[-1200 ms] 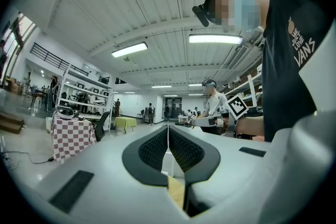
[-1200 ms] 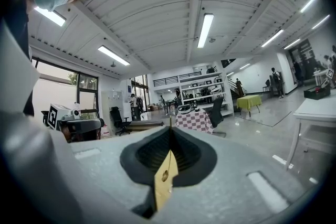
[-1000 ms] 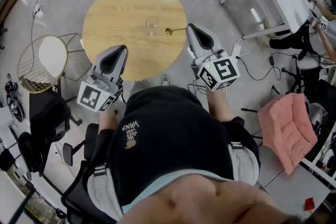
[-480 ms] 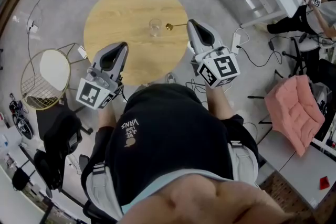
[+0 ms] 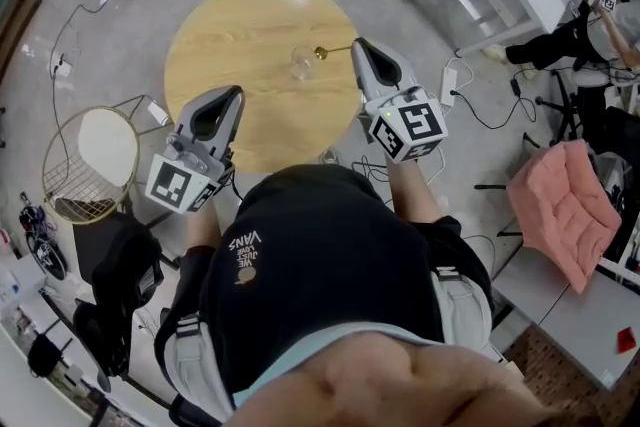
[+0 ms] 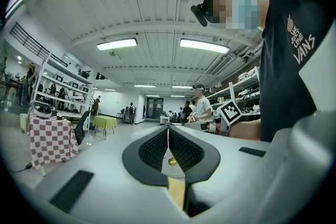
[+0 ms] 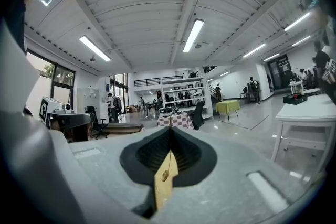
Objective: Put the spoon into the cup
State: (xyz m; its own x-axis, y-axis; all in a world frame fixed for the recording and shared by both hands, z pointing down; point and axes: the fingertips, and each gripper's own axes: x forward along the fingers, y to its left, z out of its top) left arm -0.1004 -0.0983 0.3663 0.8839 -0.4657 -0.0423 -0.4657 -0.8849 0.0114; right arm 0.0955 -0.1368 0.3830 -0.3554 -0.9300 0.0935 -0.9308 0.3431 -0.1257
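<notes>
Gold wire chair with round white seat (image 5: 88, 147) stands on the floor, left of the round light-wood bench (image 5: 230, 30)

Left claw (image 5: 232, 95) sits over the near-left edge of the bench, tip aimed toward the bench middle. In the left gripper view this claw (image 6: 168, 136) has its dark ribbed jaws closed together with nothing between them. A small gold blob, the spoon bowl (image 6: 171, 161), shows through the gap under the jaws

Clear glass cup (image 5: 301, 63) stands upright on the bench, right of bench centre, toward the far side

Thin gold spoon (image 5: 335, 50) is level, right of the cup, above the right part of the bench. Bowl end points left, just beside the cup rim and outside the cup; touching or not, can't tell

Right claw (image 5: 356, 45) is at the right edge of the bench, clamped on the spoon's handle end. In the right gripper view the claw (image 7: 170, 136) has its jaws pressed together, and the spoon (image 7: 164, 176) shows below them against the wood of the bench (image 7: 163, 194)

Pink cushion (image 5: 565, 215) lies well right of the bench
</notes>
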